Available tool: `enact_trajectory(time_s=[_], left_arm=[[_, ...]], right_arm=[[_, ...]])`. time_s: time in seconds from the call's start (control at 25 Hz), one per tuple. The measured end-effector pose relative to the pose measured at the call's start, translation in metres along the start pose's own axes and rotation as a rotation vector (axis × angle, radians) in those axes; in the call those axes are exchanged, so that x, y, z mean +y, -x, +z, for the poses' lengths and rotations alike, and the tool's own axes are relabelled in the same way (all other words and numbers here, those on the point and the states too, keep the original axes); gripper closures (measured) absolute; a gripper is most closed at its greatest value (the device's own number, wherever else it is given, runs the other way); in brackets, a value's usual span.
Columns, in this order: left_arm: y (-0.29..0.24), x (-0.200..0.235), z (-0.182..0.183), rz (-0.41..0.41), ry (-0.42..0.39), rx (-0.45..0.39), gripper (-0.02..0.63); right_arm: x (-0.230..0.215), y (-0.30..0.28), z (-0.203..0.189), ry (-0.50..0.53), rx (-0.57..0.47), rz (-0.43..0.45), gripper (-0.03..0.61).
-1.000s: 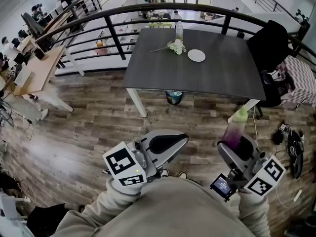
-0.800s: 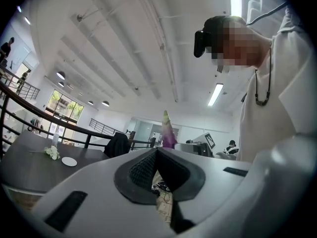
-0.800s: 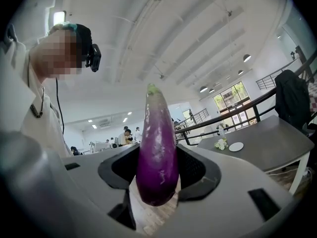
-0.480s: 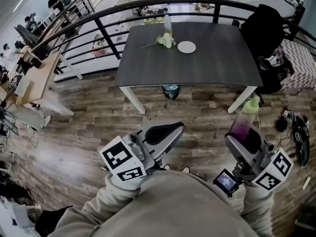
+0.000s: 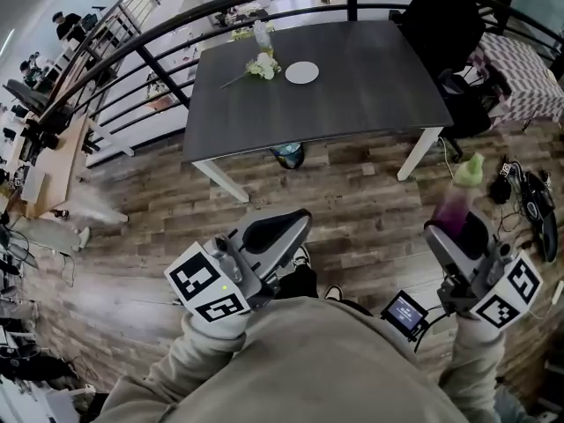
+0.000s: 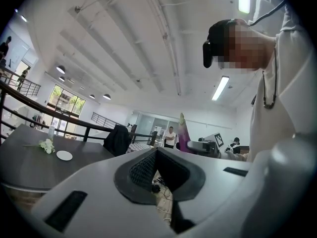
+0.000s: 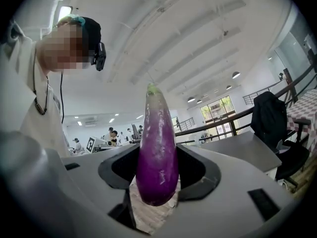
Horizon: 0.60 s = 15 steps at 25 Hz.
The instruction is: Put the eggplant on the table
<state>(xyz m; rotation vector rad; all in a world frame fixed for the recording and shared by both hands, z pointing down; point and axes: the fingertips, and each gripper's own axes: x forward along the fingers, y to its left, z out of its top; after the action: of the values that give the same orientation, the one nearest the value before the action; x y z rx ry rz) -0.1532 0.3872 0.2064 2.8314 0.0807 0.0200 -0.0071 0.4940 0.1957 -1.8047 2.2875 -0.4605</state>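
A purple eggplant point(image 5: 457, 206) with a green cap stands upright in my right gripper point(image 5: 462, 229), whose jaws are shut on its lower part. In the right gripper view the eggplant point(image 7: 157, 152) fills the gap between the jaws of the right gripper point(image 7: 158, 177). The dark grey table point(image 5: 352, 86) lies ahead across the wood floor, apart from both grippers. My left gripper point(image 5: 280, 233) is held level at the lower left, shut and empty. In the left gripper view, the left gripper's point(image 6: 157, 171) pads meet, and the eggplant point(image 6: 182, 133) shows beyond them.
On the table's far left are a white plate point(image 5: 302, 72), a bunch of white flowers point(image 5: 262, 65) and a bottle point(image 5: 262, 33). A black chair draped with clothing point(image 5: 441, 20) stands at its right end. A dark railing point(image 5: 150, 73) curves behind. Cables point(image 5: 529, 210) lie on the floor at right.
Both grippers have moved on over the floor toward the table, the right one further. The table has shifted left in the head view. The eggplant stays gripped upright.
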Motion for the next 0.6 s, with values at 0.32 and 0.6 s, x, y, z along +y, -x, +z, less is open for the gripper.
enact_trajectory(time_s=[0.32,0.6], left_arm=[[-0.04,0.012,0.012,-0.093,-0.01,-0.003,0.609],[-0.058,0.025,0.01,-0.171,0.027,0.013,0.609]], right_arm=[[-0.013,-0.008,0.007,0.05,-0.019,-0.049,0.351],[-0.034,-0.006,0.009,-0.007,-0.048,-0.114,0.351]])
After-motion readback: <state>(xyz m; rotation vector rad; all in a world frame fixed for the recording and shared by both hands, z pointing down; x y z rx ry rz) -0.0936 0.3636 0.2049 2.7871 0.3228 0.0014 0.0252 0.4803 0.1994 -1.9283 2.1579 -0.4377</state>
